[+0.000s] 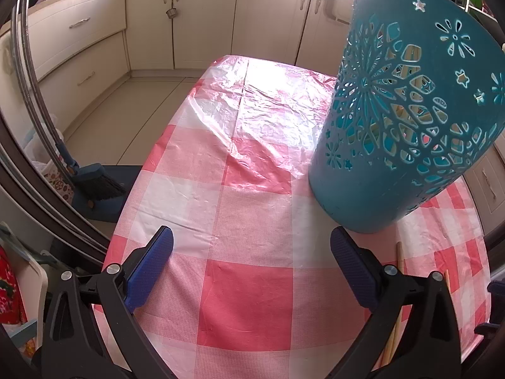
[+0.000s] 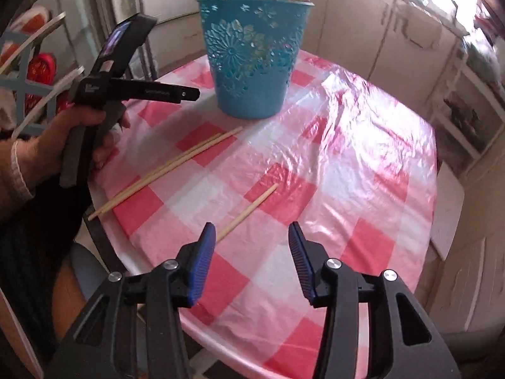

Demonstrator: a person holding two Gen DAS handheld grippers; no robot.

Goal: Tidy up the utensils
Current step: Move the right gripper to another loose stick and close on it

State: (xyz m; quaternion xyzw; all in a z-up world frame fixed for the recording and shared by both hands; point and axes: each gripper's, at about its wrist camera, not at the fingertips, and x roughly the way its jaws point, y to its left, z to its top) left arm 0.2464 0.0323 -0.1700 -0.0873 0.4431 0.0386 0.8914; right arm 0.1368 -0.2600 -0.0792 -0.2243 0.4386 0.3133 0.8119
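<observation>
A teal cut-out basket (image 2: 252,63) stands on the far side of the checked table (image 2: 347,158), with wooden sticks poking above its rim. Two chopsticks (image 2: 176,164) lie side by side on the cloth left of centre. A single chopstick (image 2: 249,210) lies closer, its near end just beside my right gripper's left finger. My right gripper (image 2: 252,225) hangs open above the cloth with nothing between its pads. My left gripper (image 1: 252,237) is open wide and empty, with the basket (image 1: 404,110) close on its right. Chopstick ends (image 1: 399,252) show behind its right finger.
A hand (image 2: 72,132) holds the left tool over the table's left edge. Cream kitchen cabinets (image 1: 151,25) run behind the table. A broom and dustpan (image 1: 98,183) sit on the floor at left, by a chair's curved rails (image 1: 31,94). Shelves (image 2: 467,110) stand at right.
</observation>
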